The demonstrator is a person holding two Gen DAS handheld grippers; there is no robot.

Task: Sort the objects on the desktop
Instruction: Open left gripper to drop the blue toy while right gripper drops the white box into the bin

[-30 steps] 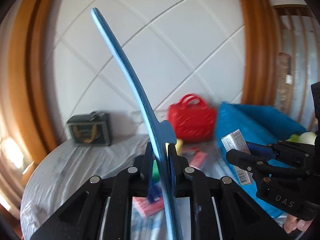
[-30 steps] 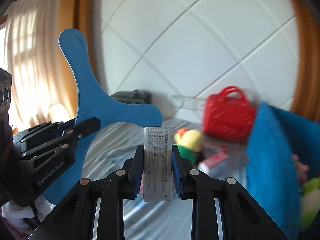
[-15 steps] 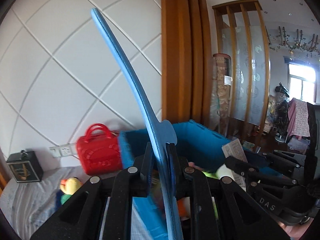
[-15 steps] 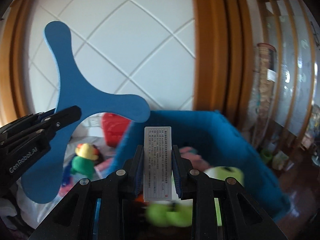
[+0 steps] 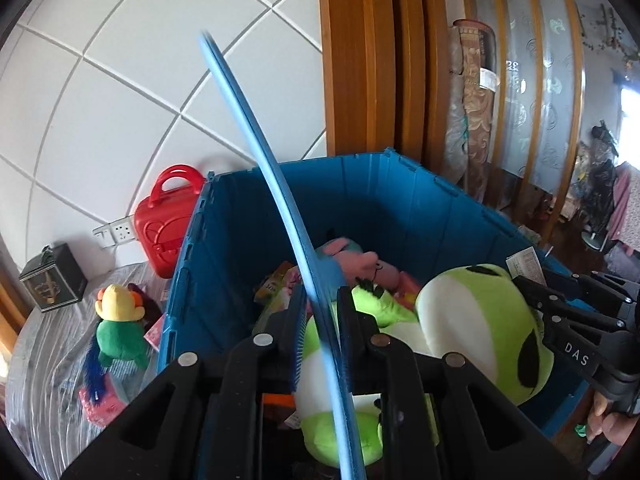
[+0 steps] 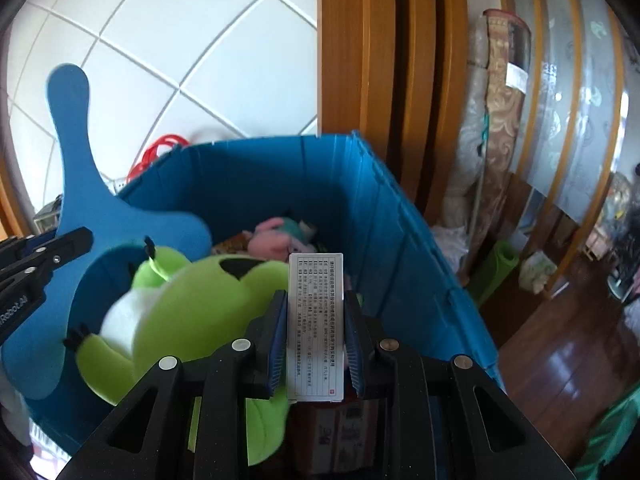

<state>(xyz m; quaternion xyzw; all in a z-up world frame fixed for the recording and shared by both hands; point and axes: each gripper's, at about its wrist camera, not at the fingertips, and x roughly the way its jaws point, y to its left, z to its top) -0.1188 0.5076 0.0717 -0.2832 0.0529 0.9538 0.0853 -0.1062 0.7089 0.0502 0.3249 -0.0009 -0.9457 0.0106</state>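
Left wrist view: the left claw grips a blue boomerang edge-on at centre; the right claw clamps a small box — both over the blue bin, likely for dropping.

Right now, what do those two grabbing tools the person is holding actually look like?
Both are black plastic with angular, open-framed arms joined by silver rivets. Each gripper has two fingers lined with ribbed blue pads. The left gripper bears white "GenRobot.AI" lettering on its side; the right gripper reads "DAS". No cables show.
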